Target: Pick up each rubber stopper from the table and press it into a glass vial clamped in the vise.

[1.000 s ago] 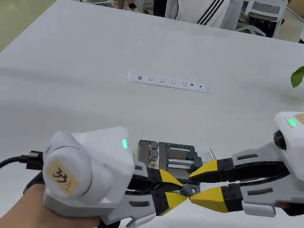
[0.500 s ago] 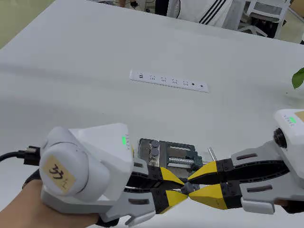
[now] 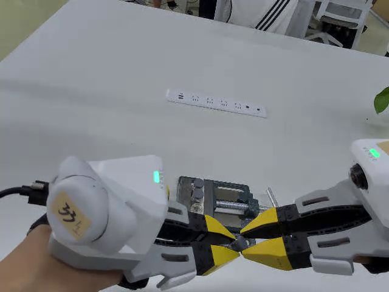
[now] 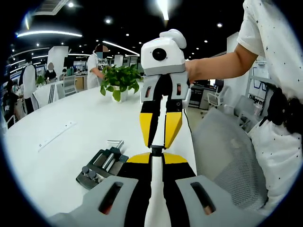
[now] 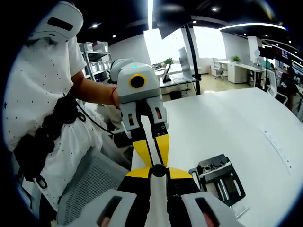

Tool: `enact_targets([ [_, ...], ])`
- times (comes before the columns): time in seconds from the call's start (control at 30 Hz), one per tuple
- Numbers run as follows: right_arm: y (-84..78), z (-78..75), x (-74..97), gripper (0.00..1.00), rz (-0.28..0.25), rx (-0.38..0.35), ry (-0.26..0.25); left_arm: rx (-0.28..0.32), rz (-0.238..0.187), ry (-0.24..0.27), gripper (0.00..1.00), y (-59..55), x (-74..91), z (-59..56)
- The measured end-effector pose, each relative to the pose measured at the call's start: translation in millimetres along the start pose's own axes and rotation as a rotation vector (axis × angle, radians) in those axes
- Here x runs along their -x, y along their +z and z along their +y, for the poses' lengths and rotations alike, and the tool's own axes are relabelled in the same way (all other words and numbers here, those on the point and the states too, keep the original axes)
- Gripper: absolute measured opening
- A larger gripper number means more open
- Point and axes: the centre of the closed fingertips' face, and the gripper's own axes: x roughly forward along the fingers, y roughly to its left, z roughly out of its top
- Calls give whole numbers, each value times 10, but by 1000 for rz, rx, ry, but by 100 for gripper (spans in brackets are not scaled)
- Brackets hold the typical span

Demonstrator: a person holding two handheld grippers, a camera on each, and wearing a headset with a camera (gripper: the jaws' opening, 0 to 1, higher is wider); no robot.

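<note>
Stopper (image 3: pixel 239 244), pinched by left gripper (image 3: pixel 234 242), right gripper (image 3: pixel 244 243)

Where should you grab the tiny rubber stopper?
Pinch the rubber stopper across its sides with the very jaw tips, coming in level from the side, as the left gripper and right gripper both do now, tip to tip. It is tiny, so a tip grip probably leaves an end free for a vial.
</note>
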Motion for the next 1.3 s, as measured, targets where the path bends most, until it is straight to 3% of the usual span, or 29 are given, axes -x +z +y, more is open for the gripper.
enact_targets([
  [0.5,-6,12,-17,5,25,25,10,-4,11,-20,4,-16,5,-10],
  [1.07,3,-19,-107,5,52,22,6,18,-3,4,5,-88,55,33],
  [1.3,68,-73,-116,5,51,17,-4,34,-19,24,11,-101,107,53],
])
